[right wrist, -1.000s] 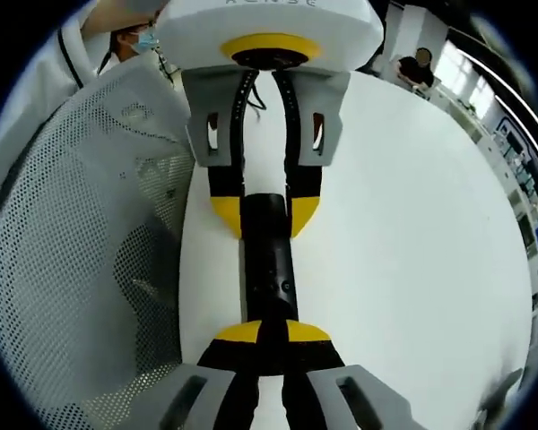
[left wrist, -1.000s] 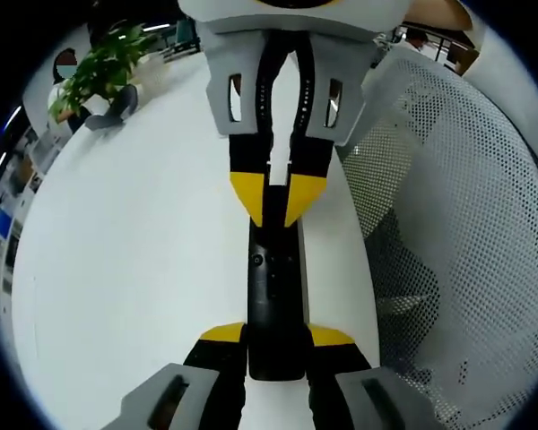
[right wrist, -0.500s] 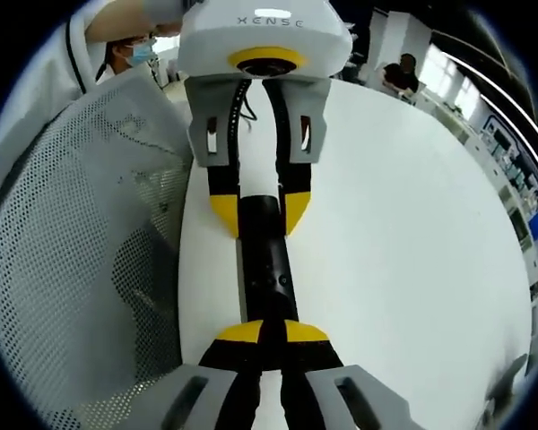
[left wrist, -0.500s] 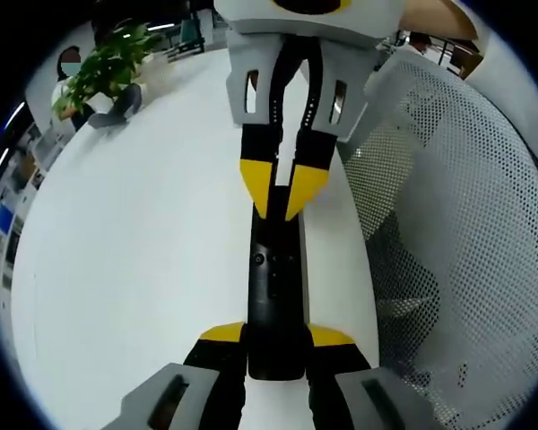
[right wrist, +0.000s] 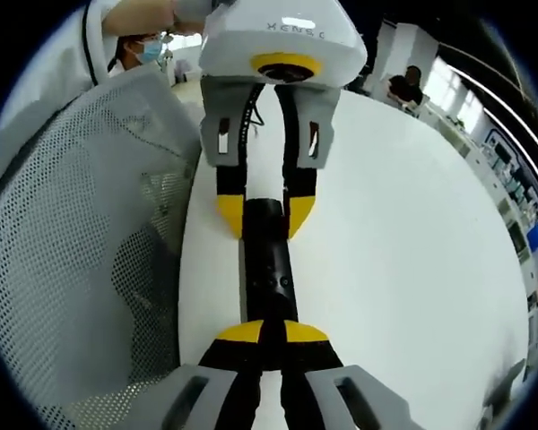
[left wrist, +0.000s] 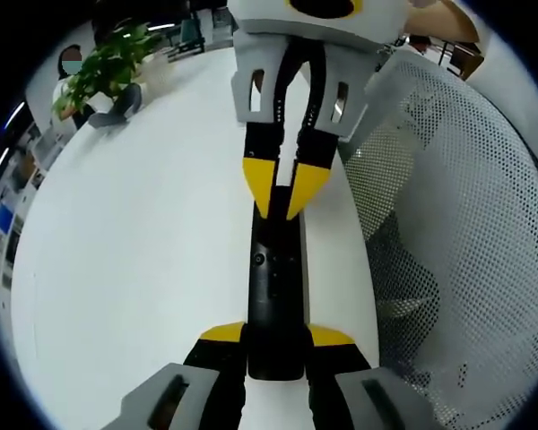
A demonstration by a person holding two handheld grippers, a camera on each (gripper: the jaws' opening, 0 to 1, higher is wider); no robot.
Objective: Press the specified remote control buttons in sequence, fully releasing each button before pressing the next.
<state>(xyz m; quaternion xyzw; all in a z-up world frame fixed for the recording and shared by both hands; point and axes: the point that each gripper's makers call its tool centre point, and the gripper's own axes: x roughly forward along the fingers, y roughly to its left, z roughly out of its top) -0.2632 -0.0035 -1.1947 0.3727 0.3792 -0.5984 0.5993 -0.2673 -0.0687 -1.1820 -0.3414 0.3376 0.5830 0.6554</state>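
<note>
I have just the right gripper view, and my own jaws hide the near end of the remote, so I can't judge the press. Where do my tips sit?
Observer: In the left gripper view, the right gripper has its jaws shut to a point over the far end of the remote. I cannot tell whether they touch it.
Operator: Is any button uncovered near them?
Observer: Yes, a small round button lies bare between your tips and the left gripper, which clamps the other end.
Operator: Anything else on that side?
Observer: A potted plant stands at the far edge of the table.
</note>
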